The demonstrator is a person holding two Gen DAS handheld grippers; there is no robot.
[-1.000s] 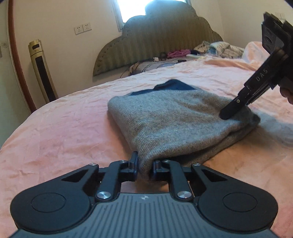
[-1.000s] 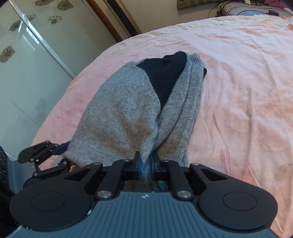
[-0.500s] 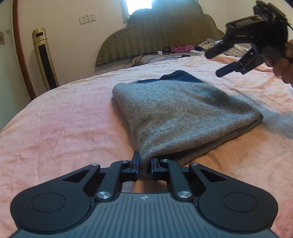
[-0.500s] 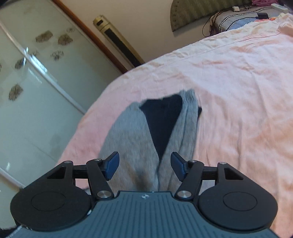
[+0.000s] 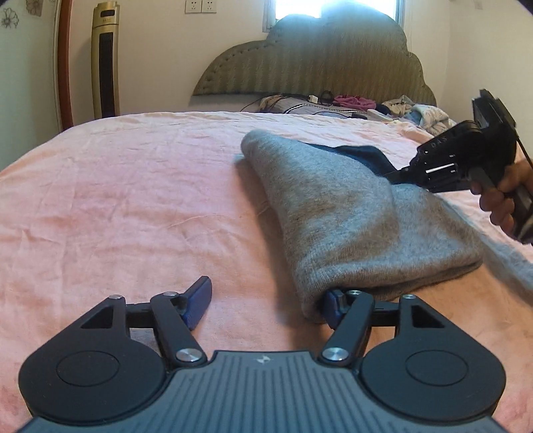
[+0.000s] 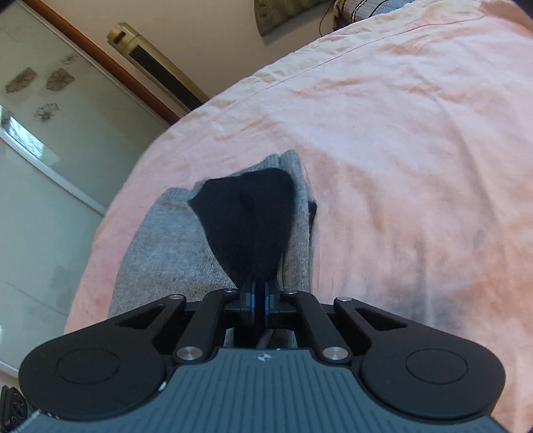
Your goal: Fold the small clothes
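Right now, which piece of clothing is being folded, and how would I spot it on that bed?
Start at the big bed under its pink sheet. In the middle lies a folded grey knit sweater with a dark navy part, apart from the loose clothes by the headboard. It alone has both claws at it.

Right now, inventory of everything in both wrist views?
sweater: 1, grey with navy part, folded on bed
bed sheet: 1, pink, covers bed
headboard: 1, olive, far end of bed
clutter: several clothes and cables, mixed colours, below headboard
tower unit: 1, gold, standing by wall
sockets: 2, white, on wall
left gripper: 1, black, blue pads, jaws opening, right pad at sweater edge
right gripper: 1, black, shut on navy part
hand: 1, holding right gripper
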